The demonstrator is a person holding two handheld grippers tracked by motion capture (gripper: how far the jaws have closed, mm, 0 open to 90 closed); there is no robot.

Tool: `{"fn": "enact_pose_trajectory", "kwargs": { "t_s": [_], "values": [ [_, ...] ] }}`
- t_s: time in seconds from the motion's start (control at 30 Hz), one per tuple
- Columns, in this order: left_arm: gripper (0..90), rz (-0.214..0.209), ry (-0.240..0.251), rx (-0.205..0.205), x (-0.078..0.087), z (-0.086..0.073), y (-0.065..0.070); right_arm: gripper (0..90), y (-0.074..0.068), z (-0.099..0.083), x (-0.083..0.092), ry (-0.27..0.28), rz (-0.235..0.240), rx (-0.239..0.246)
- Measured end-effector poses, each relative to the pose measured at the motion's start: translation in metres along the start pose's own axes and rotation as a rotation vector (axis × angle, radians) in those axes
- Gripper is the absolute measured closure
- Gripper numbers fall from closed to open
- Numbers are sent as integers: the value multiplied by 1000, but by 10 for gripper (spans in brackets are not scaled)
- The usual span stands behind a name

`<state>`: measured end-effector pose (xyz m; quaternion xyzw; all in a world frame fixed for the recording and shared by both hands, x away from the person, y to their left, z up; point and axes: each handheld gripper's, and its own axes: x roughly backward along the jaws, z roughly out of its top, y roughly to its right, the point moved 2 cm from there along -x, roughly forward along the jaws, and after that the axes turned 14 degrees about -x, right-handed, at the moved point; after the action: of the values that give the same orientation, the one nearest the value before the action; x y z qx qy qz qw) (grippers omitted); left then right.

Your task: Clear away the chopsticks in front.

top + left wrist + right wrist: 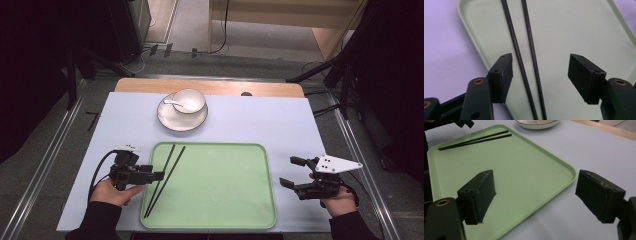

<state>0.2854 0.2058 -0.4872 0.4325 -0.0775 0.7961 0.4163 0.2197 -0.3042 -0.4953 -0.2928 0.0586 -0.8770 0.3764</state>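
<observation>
Two black chopsticks (165, 177) lie side by side along the left part of the green tray (225, 200), and the work in hand looks like setting the table things onto it. The left gripper (159, 175) hangs just above the tray's left edge with its jaws spread wide. In the left gripper view the chopsticks (527, 62) run between the jaws but neither pad touches them, so they rest free on the tray. That step seems done.

The right gripper (290, 172) waits beside the tray's right edge, also wide open and holding nothing.

Beyond the tray a white bowl (189, 101) sits on a saucer (182, 120), with what appears to be a small spoon (175, 103) inside it, though it is too small to be sure.

A likely next move is to fetch the bowl and saucer. That would call for lifting the left gripper clear of the chopsticks without nudging them, then reaching past the tray's far rim.
</observation>
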Motion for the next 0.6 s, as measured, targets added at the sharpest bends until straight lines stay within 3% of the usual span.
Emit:
{"fn": "enact_pose_trajectory", "kwargs": {
  "t_s": [0.03,0.37,0.53,0.6],
  "values": [
    [360,12,19,-34,7,0,-6,167,0,0,0,-1,0,-1],
    [345,72,75,-132,34,-19,-36,166,1,-1,0,0,2,-10],
    [310,78,93,-149,42,-23,-43,166,0,-1,0,1,3,-12],
    [295,98,119,-151,49,-26,-47,166,0,-1,1,3,4,-10]
  ]
}}
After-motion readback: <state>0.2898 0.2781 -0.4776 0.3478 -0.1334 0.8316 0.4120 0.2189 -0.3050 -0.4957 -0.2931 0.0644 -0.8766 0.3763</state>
